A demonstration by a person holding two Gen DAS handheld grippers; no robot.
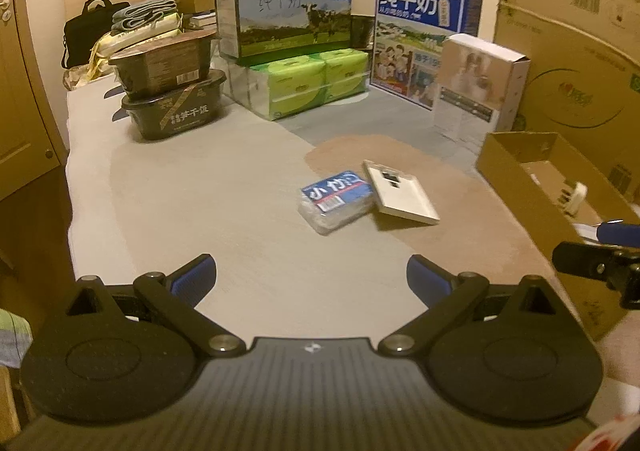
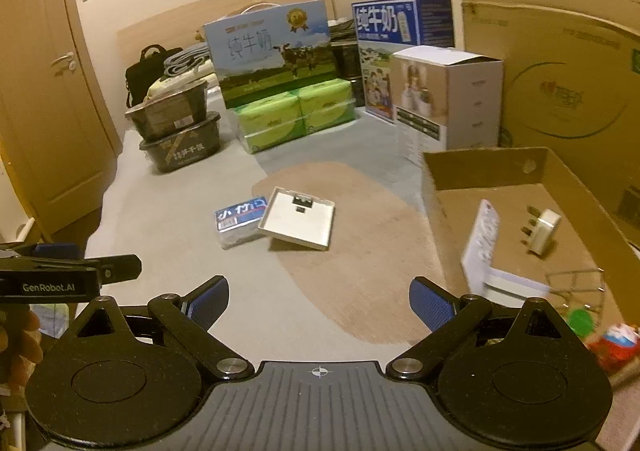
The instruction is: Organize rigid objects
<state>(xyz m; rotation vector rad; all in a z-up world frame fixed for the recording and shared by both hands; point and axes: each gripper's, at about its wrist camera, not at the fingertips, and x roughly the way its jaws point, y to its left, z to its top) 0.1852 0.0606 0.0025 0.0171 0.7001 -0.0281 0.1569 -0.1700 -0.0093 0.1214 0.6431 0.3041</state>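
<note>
A blue-labelled clear pack (image 1: 335,201) (image 2: 239,220) lies on the bed cover beside a flat white square tray (image 1: 401,192) (image 2: 298,224) that leans on its edge. An open cardboard box (image 1: 536,187) (image 2: 516,187) at the right holds a white plug (image 1: 573,199) (image 2: 541,229), a white box (image 2: 482,241) and small items. My left gripper (image 1: 312,277) is open and empty, short of the pack. My right gripper (image 2: 319,299) is open and empty, between the tray and the box. Each gripper shows in the other's view (image 1: 600,255) (image 2: 68,267).
At the back stand two stacked dark food tubs (image 1: 170,87) (image 2: 180,127), green tissue packs (image 1: 308,85) (image 2: 294,115) under a milk carton (image 1: 286,11), a blue milk carton (image 1: 424,35) (image 2: 400,35), a white box (image 1: 478,83) (image 2: 448,99). A big cardboard sheet (image 1: 572,43) stands right.
</note>
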